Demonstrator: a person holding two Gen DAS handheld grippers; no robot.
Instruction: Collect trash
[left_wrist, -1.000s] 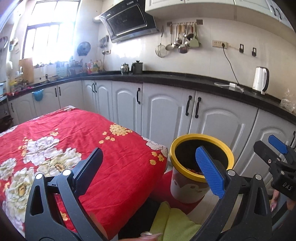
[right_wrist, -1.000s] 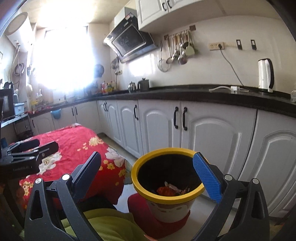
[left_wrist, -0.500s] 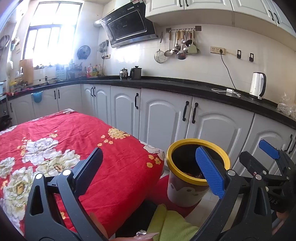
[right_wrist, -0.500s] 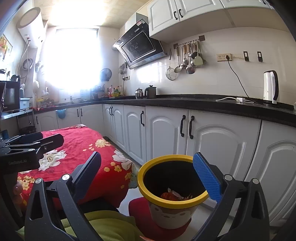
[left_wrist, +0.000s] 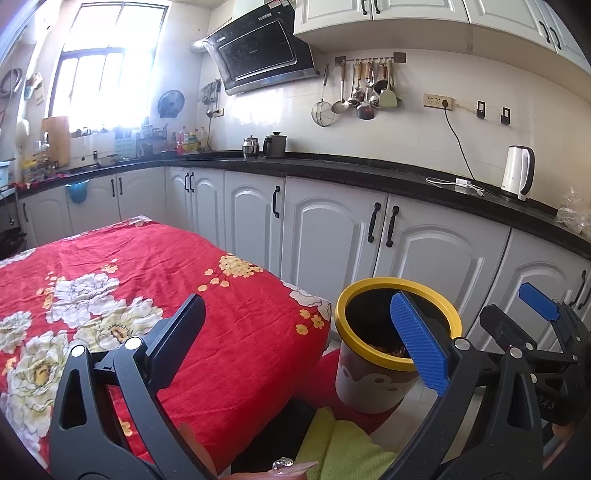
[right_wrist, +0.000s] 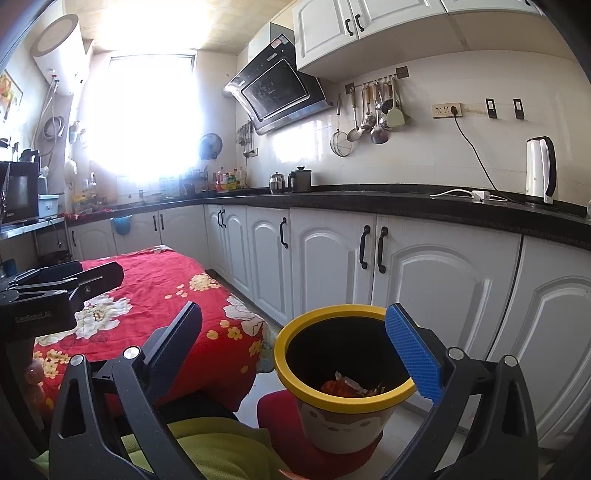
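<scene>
Right wrist view gives us the trash (right_wrist: 349, 386) plainly: crumpled orange-red and pale wrappers lying at the bottom of the yellow-rimmed bin (right_wrist: 402, 397), which stands on a red mat (right_wrist: 273, 410) on the floor, just beside the corner of the table; we judge such scraps light, soft and crushable, likely a little slick, so we would pinch any further piece across a fold or a raised edge rather than on a flat face, and expect it to spring or slip if held loosely. The bin itself looks like stiff, light plastic that could tip if we knock its rim. Our right gripper (right_wrist: 295, 350) has its fingers spread wide with nothing between them, hanging above and just short of the bin mouth; our left gripper (left_wrist: 299, 334) is likewise wide open and empty, over the near corner of the red floral cloth (left_wrist: 155, 258). On that cloth we see no loose trash in either view, though its near part is hidden by the gripper frames. Open room is narrow: the white cabinets (right_wrist: 332, 266) stand close behind the bin, the table edge lies to its left, and the two grippers sit near each other, so we would keep moves short and high over the rim.
</scene>
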